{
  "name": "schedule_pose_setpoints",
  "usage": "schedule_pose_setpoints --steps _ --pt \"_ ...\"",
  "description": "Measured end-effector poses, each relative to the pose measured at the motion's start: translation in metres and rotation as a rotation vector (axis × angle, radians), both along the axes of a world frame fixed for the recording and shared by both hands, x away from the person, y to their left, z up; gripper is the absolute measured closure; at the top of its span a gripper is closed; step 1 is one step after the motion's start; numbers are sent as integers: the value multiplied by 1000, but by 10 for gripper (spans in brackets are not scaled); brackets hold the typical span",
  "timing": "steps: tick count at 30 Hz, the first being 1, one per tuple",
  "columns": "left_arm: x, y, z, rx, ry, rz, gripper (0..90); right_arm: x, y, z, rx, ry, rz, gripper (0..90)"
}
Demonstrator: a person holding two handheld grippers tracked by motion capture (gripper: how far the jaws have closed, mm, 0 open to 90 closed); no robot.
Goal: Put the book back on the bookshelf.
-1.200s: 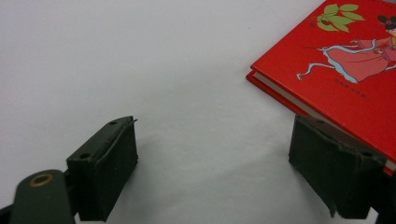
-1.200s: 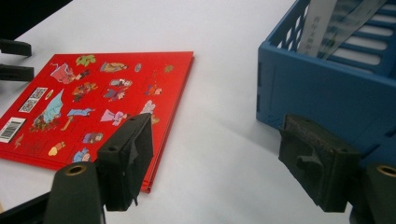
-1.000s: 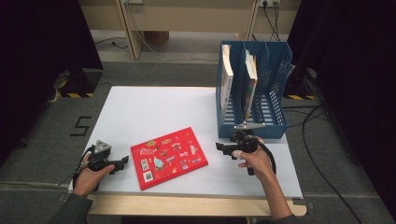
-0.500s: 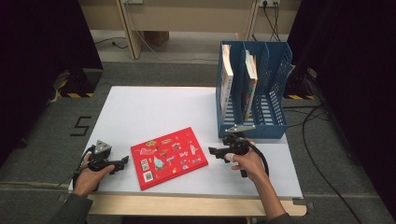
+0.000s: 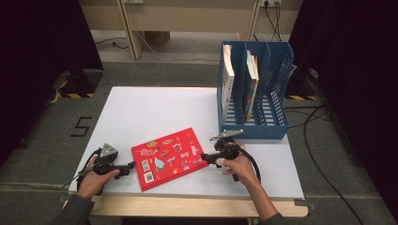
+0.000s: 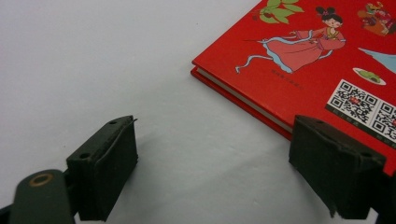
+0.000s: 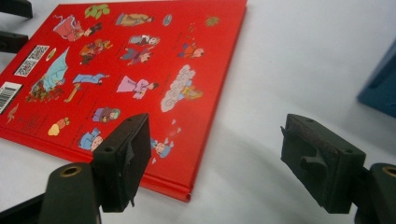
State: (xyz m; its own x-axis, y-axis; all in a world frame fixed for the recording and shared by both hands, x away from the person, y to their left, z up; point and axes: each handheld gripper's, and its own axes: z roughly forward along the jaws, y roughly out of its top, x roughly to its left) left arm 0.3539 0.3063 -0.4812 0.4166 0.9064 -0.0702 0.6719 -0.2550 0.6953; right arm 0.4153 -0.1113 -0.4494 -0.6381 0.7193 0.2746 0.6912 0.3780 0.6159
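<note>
Jaws of both grippers, left gripper (image 5: pixel 127 168) and right gripper (image 5: pixel 205 158), gape empty; straddle the red book (image 5: pixel 168 157) edges squarely near the desk's (image 5: pixel 141 112) front edge.

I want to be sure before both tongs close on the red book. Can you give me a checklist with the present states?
1. Flat red hardcover picture book lies flat on the white table: ok.
2. Left tongs open at the book's left edge: ok.
3. Right tongs open at its right corner: ok.
4. Pads already pressing on the cover: not ok, both apart from it.
5. Free slot in the blue plastic file rack: ok, the right one.
</note>
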Motion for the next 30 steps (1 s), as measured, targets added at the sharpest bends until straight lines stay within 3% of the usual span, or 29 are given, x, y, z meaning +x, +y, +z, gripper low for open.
schedule_pose_setpoints --steps 18,22,24,30 --pt "0 -3 0 6 1 8 144 2 28 -20 3 -29 -2 256" --pt "-3 -10 1 -1 11 -38 128 -1 33 -20 -7 -38 -7 248" --pt "-6 -16 2 7 9 -66 138 -1 32 -21 7 -37 -19 246" --pt "-6 -17 2 0 12 -59 133 2 27 -22 71 5 -64 262"
